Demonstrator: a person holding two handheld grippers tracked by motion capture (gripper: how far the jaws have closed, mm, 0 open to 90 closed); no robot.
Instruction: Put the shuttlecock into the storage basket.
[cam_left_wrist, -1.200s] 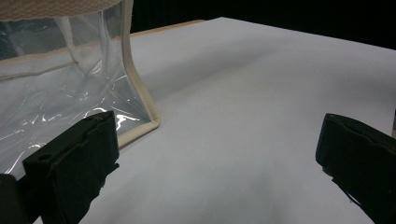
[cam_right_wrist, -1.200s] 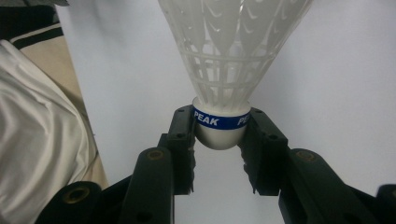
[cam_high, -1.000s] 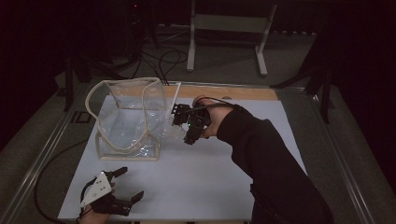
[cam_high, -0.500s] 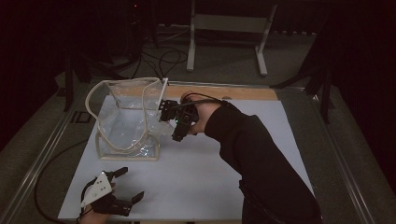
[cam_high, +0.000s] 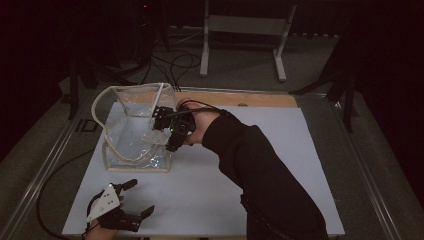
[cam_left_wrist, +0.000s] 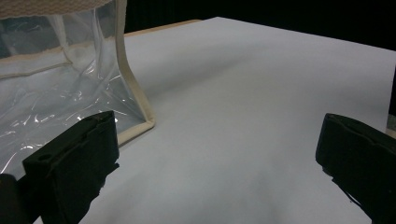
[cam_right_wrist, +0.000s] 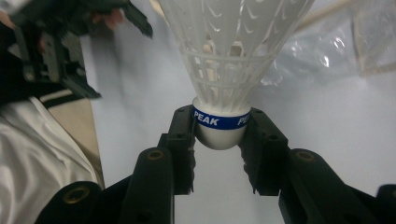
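A white feathered shuttlecock (cam_right_wrist: 233, 60) with a blue band on its cork is held by the cork, with my right gripper (cam_right_wrist: 219, 130) shut on it. In the high view that right gripper (cam_high: 167, 132) is at the right wall of a clear plastic bag (cam_high: 130, 145) with cream trim, and the shuttlecock (cam_high: 154, 138) leans against the bag. My left gripper (cam_high: 141, 198) rests open at the table's near left corner. Its jaws (cam_left_wrist: 219, 154) stand wide over bare table, with the bag's corner (cam_left_wrist: 135, 116) just ahead to the left.
The white table top (cam_high: 200, 190) stretches to the right of the bag. A wooden strip (cam_high: 260, 99) runs along its far edge. A metal stand (cam_high: 240, 30) and cables (cam_high: 175, 60) are on the floor behind. A sleeved forearm (cam_high: 260, 170) crosses the table's middle.
My right gripper has carried the shuttlecock leftward, from beside the bag up against its right wall. The left gripper has stayed where it was.
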